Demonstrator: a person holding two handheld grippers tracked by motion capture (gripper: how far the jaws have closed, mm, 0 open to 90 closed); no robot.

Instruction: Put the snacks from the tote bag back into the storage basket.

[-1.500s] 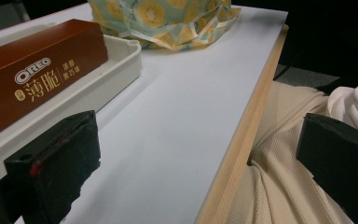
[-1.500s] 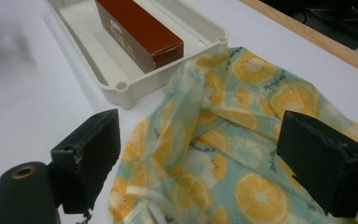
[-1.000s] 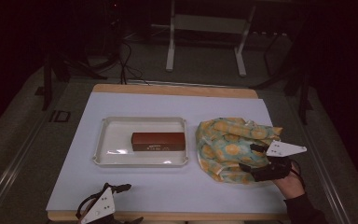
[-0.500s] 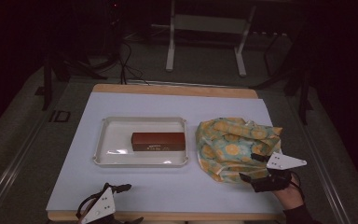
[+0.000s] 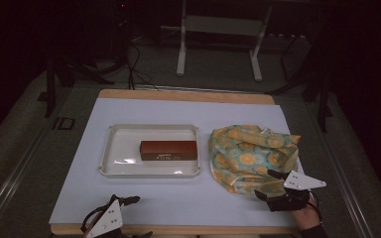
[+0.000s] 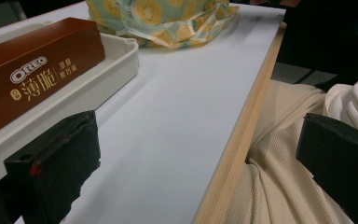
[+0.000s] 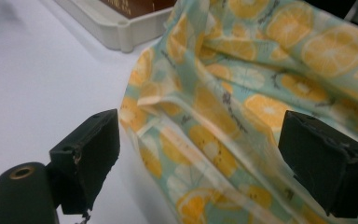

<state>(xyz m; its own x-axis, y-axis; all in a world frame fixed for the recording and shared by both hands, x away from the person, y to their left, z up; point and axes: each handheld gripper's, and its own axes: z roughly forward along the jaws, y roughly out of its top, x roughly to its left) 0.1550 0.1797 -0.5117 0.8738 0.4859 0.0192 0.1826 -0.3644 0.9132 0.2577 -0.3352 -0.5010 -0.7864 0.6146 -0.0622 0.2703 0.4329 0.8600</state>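
The bag, printed with orange slices, lies crumpled on the right half of the tabletop, just beside the tray that holds a brown box. The right claw sits at the bag's near edge with its jaws spread wide and nothing between them. The left claw rests near the front edge, also wide open and empty. The bag looks light, thin and floppy, likely to slump and slide; a pinch on a folded edge or handle strip should hold best.
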